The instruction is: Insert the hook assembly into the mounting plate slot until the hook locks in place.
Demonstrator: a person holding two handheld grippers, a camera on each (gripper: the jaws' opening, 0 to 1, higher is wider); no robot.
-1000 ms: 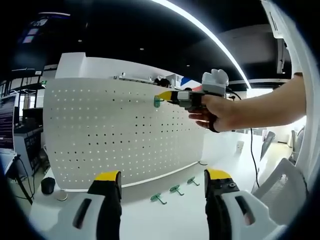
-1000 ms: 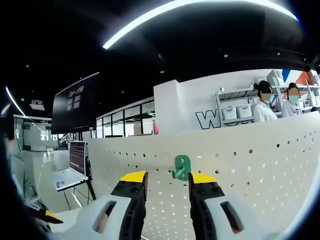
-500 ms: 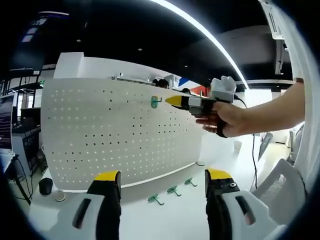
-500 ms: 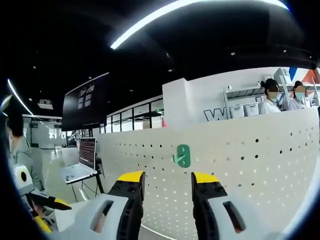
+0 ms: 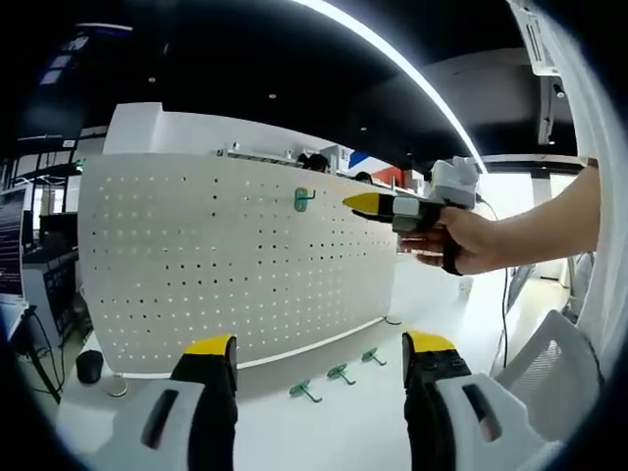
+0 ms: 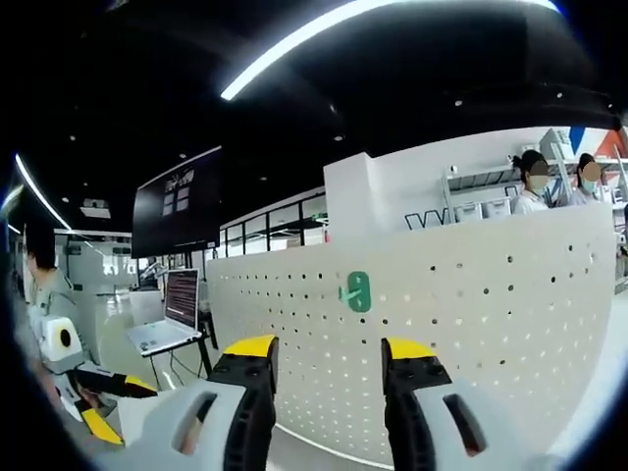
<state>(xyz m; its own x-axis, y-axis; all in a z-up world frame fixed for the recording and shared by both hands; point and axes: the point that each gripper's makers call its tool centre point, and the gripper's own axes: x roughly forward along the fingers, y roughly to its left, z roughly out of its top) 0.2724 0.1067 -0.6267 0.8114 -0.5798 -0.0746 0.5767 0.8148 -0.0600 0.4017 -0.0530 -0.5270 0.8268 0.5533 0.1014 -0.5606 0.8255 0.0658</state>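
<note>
Green hook (image 6: 358,291) hangs seated on pegboard (image 5: 235,265); both grippers, right (image 6: 324,349) and left (image 5: 319,343), wide and empty, clear of it; 3 spare hooks (image 5: 339,373) below.

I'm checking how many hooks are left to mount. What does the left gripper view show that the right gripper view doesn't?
Left gripper view: three spare green hooks lying on the white table below the pegboard, plus the right hand-held gripper held near the board, apart from it. Right gripper view: a laptop and a dark wall screen. Both: the pegboard with one mounted green hook.
</note>
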